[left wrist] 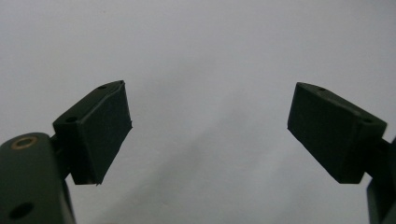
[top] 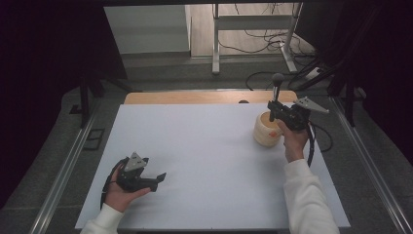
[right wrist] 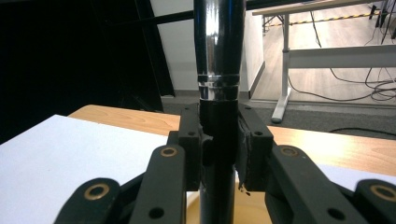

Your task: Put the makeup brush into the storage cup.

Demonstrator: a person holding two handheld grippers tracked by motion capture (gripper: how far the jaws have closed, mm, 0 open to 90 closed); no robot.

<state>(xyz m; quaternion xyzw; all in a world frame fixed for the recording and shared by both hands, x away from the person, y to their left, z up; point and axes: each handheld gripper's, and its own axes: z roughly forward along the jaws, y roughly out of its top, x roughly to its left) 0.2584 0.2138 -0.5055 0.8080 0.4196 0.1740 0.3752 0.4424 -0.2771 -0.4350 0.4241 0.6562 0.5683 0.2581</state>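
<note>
right tool: (top: 273,111) closed on the black lower shaft of a slim upright utensil; in the right gripper view both pads press the shaft from either side (right wrist: 219,144).
utensil: (top: 277,87) stands roughly upright; rounded dark knob at the top, chrome section with a ringed collar below it (right wrist: 218,56), then a black section where the pads grip. Exact kind of utensil not readable.
utensil, lower end: runs down past the pads toward the mouth of the holder; whether it touches the inside cannot be told.
holder: (top: 264,132) pale wooden, round, barrel-shaped, open at the top; stands on the table near its far right corner, directly below and just beside the right tool.
right hand: (top: 291,139) grips the tool body from the near side, white sleeve running toward the bottom edge; black cable loops down beside the wrist.
left tool: (top: 157,179) open, nothing between the pads; in the left gripper view the two pads (left wrist: 100,133) stand wide apart over bare white surface.
left hand: (top: 122,190) rests low at the near left of the table, tool pointing toward the table's middle, well apart from the holder.
table: (top: 195,146) white sheet over a wooden top; a strip of bare wood shows along the far edge.
surroundings: grey floor beyond the table, white desk legs and loose cables farther back, dark curtains to both sides.
</note>
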